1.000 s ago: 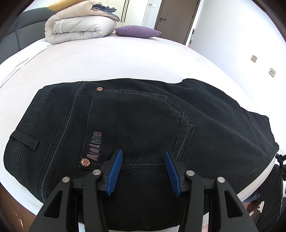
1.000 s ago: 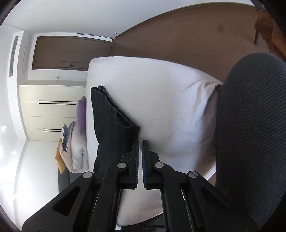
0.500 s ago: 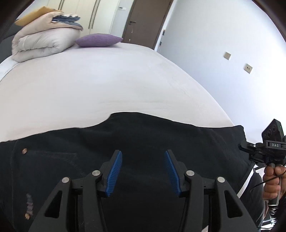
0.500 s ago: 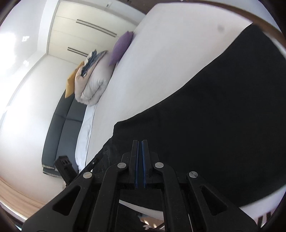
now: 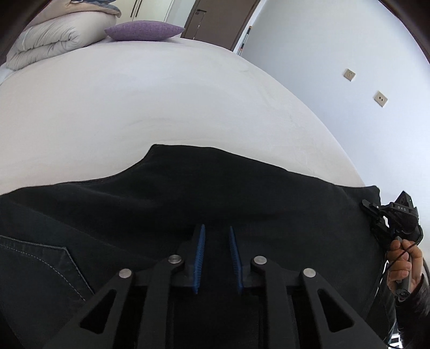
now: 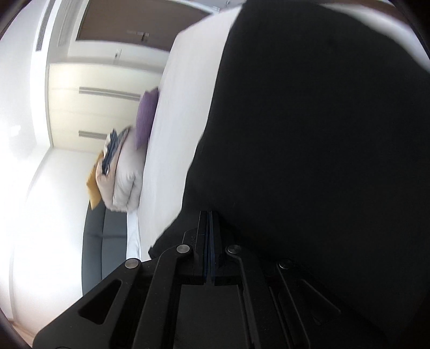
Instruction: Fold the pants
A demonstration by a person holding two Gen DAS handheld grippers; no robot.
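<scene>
Black pants [image 5: 188, 193] lie flat across the near side of a white bed [image 5: 161, 102], with a back pocket's stitching at the lower left. My left gripper [image 5: 216, 236] hangs low over the cloth. Its blue pads [image 5: 200, 255] are closing, a narrow gap still shows between them, and no fold looks pinched. In the left wrist view my right gripper [image 5: 366, 205], carried by a hand [image 5: 403, 265], sits at the right end of the pants. In its own blurred view the right gripper [image 6: 208, 214] is shut, with nothing seen between the pads, at the edge of the pants [image 6: 309, 134].
A folded pale duvet [image 5: 53, 40] and a purple cushion [image 5: 142, 29] lie at the far end of the bed. A brown door [image 5: 215, 18] and a white wall with sockets [image 5: 349, 75] stand behind. A dark sofa [image 6: 104, 241] and a wardrobe [image 6: 94, 112] are beyond the bed.
The left view has slid along the pants from the waistband and pocket towards the leg, and its jaws have narrowed. The right view has swung and rolled onto the end of the pants.
</scene>
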